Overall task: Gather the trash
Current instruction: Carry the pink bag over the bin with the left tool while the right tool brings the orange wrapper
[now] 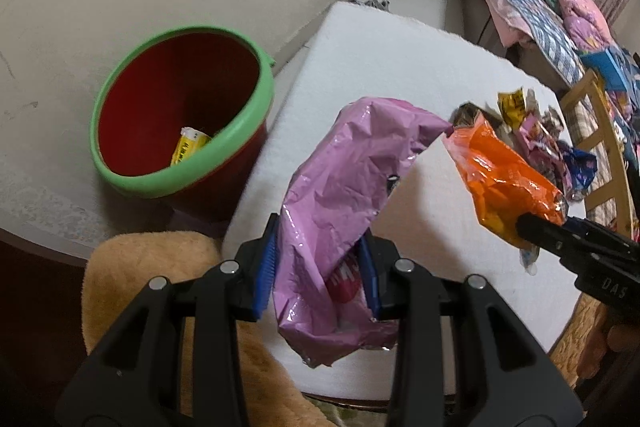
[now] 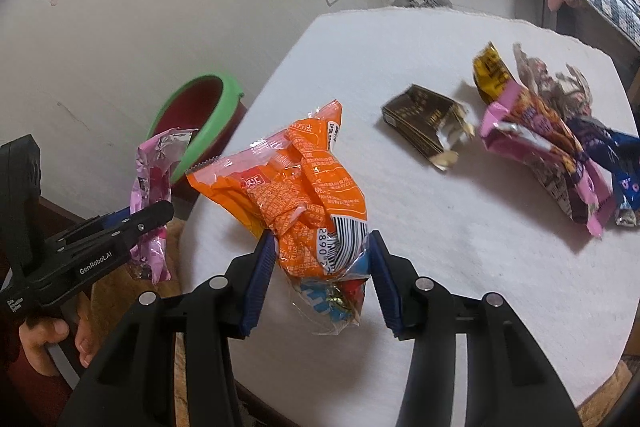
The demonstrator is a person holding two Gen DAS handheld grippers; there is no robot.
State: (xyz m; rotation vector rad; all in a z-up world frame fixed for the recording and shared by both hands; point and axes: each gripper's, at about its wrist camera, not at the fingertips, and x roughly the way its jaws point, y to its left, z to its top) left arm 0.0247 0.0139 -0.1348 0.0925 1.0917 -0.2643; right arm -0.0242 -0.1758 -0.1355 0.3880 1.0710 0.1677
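While left tongs (image 1: 316, 267) grip pink wrapper (image 1: 340, 179), right tongs (image 2: 320, 279) grip orange wrapper (image 2: 296, 179).

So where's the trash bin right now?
The bin stands on the floor left of the white table, against the wall; a yellow packet lies inside.

Black grippers (image 1: 320, 271) — blue pads (image 2: 258, 279) (perhaps ribbed), silver screws.

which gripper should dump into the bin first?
Left. The left gripper, holding the pink foil wrapper, is nearest the green-rimmed red bin; the right gripper, with the orange snack bag, is farther over the white table.
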